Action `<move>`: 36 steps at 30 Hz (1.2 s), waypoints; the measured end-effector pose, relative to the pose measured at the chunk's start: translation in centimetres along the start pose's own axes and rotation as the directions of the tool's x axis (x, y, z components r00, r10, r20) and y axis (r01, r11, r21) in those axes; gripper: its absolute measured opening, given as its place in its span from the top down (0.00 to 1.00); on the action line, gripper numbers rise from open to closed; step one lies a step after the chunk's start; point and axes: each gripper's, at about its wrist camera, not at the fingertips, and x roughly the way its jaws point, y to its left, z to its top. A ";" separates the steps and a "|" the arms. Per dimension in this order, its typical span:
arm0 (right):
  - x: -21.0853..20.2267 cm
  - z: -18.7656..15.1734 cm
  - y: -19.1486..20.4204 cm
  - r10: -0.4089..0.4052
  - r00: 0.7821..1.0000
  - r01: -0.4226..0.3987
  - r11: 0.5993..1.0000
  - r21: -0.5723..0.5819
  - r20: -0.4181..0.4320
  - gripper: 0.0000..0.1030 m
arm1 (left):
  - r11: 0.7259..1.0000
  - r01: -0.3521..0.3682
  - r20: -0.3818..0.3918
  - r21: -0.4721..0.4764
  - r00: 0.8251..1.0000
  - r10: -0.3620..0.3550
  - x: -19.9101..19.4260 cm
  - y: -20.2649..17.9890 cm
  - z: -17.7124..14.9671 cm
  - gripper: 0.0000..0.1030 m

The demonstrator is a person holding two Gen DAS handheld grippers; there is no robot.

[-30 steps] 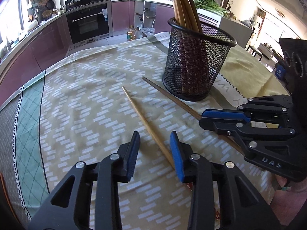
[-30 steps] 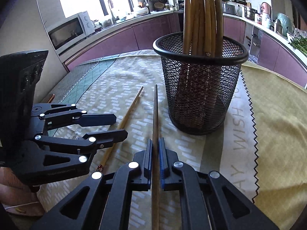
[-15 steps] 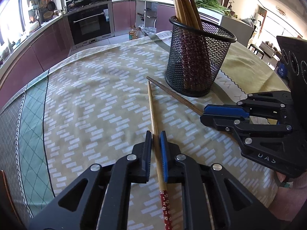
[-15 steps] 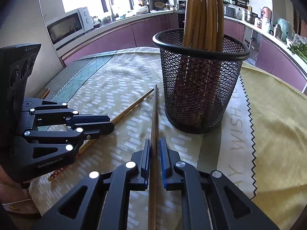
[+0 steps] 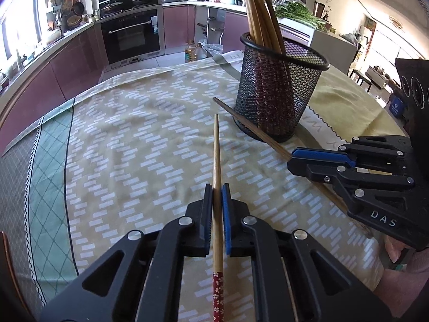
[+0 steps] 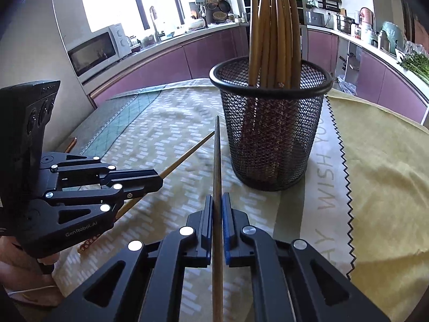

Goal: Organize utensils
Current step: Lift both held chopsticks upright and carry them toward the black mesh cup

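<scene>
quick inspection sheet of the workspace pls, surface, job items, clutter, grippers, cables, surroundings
surface: patterned tablecloth over the table.
job's things: mesh holder upright, full of chopsticks; light chopstick and darker chopstick, one in each gripper.
clutter: nothing seen.
grippers: left gripper shut on the light chopstick; right gripper shut on the darker chopstick.
cables: nothing seen.
surroundings: kitchen, oven, microwave, purple cabinets.

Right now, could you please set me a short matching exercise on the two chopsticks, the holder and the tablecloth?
Things:
1. lighter chopstick
2. darker chopstick
3. mesh holder
4. tablecloth

States:
A. stands upright, holding chopsticks
B. clamped in the right gripper
C. printed with white dashes
D. clamped in the left gripper

Pairs: 1-D, 2-B, 3-A, 4-C
</scene>
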 end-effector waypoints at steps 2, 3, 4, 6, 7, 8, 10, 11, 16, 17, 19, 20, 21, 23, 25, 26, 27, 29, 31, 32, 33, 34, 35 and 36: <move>-0.5 0.1 0.1 0.013 1.000 -0.013 1.000 0.000 0.014 0.94 | 1.000 0.003 0.012 -0.005 1.000 -0.003 -0.6 0.1 0.0 0.93; -0.8 0.2 0.3 0.018 1.000 -0.018 1.000 -0.003 0.023 0.94 | 1.000 0.009 0.020 -0.007 1.000 -0.009 -0.9 0.1 0.0 0.93; -1.2 0.3 0.4 0.021 0.999 -0.021 1.000 -0.008 0.034 0.94 | 1.000 0.014 0.026 -0.010 1.000 -0.013 -1.2 0.2 0.0 0.93; -1.8 0.4 0.6 0.030 0.998 -0.029 0.999 -0.013 0.051 0.94 | 0.999 0.026 0.043 -0.019 0.999 -0.025 -2.0 0.4 0.0 0.93; -2.1 0.5 0.7 0.035 0.997 -0.034 0.999 -0.016 0.062 0.94 | 0.999 0.032 0.048 -0.023 0.998 -0.031 -2.3 0.5 0.0 0.93; -2.4 0.6 0.9 0.036 0.997 -0.035 0.999 -0.018 0.069 0.94 | 0.999 0.039 0.056 -0.029 0.998 -0.037 -2.7 0.7 0.1 0.93; -3.0 0.7 1.0 0.041 0.996 -0.040 0.999 -0.020 0.084 0.94 | 0.998 0.047 0.071 -0.036 0.997 -0.044 -3.5 0.9 0.1 0.93; -3.2 0.8 1.1 0.043 0.995 -0.041 0.999 -0.020 0.092 0.94 | 0.998 0.053 0.079 -0.040 0.996 -0.050 -3.9 1.0 0.2 0.93; -4.2 1.3 1.2 0.053 0.991 -0.051 0.999 -0.020 0.122 0.94 | 0.995 0.082 0.119 -0.056 0.990 -0.075 -5.7 1.4 0.6 0.93; -4.3 1.4 1.3 0.053 0.990 -0.051 0.999 -0.020 0.127 0.94 | 0.994 0.088 0.127 -0.057 0.989 -0.080 -6.0 1.5 0.6 0.93; -4.8 1.5 1.3 0.059 0.988 -0.056 0.998 -0.021 0.141 0.94 | 0.993 0.099 0.140 -0.057 0.986 -0.090 -6.5 1.5 0.8 0.93; -4.9 1.6 1.3 0.061 0.987 -0.058 0.998 -0.021 0.146 0.94 | 0.993 0.103 0.145 -0.057 0.985 -0.093 -6.8 1.5 0.8 0.93; -5.1 1.7 1.3 0.062 0.986 -0.060 0.998 -0.021 0.152 0.94 | 0.993 0.108 0.151 -0.057 0.984 -0.098 -7.0 1.5 0.8 0.93; -5.4 1.8 1.4 0.066 0.985 -0.063 0.998 -0.023 0.162 0.94 | 0.991 0.119 0.157 -0.057 0.982 -0.109 -7.3 1.6 0.9 0.93; -5.8 1.7 1.4 0.069 0.983 -0.066 0.998 -0.022 0.169 0.94 | 0.990 0.127 0.163 -0.057 0.980 -0.116 -7.5 1.7 1.0 0.93; -5.9 1.8 1.4 0.071 0.982 -0.068 0.997 -0.022 0.173 0.94 | 0.989 0.133 0.165 -0.056 0.979 -0.123 -7.6 1.7 1.0 0.93; -6.1 1.9 1.4 0.072 0.982 -0.069 0.997 -0.022 0.177 0.94 | 0.988 0.142 0.169 -0.055 0.977 -0.131 -7.8 1.6 1.0 0.93; -6.2 2.1 1.4 0.072 0.980 -0.069 0.997 -0.020 0.185 0.94 | 0.987 0.153 0.174 -0.053 0.974 -0.141 -8.1 1.6 1.1 0.93; -6.4 2.1 1.3 0.078 0.978 -0.076 0.997 -0.017 0.193 0.94 | 0.987 0.151 0.181 -0.049 0.973 -0.140 -8.3 1.5 1.3 0.93; -6.5 2.3 1.2 0.078 0.977 -0.077 0.997 -0.017 0.197 0.94 | 0.987 0.152 0.184 -0.048 0.973 -0.141 -8.4 1.5 1.3 0.93; -6.6 2.4 1.2 0.078 0.976 -0.076 0.997 -0.017 0.202 0.94 | 0.987 0.152 0.186 -0.047 0.972 -0.141 -8.4 1.5 1.4 0.93; -6.7 2.4 1.1 0.078 0.976 -0.077 0.997 -0.017 0.205 0.94 | 0.987 0.152 0.188 -0.045 0.972 -0.141 -8.5 1.4 1.4 0.93; -6.9 2.4 1.1 0.078 0.974 -0.076 0.997 -0.017 0.211 0.94 | 0.987 0.154 0.189 -0.044 0.971 -0.143 -8.5 1.4 1.5 0.93; -7.0 2.4 1.1 0.079 0.974 -0.077 0.997 -0.017 0.214 0.94 | 0.987 0.158 0.191 -0.043 0.971 -0.147 -8.5 1.4 1.5 0.93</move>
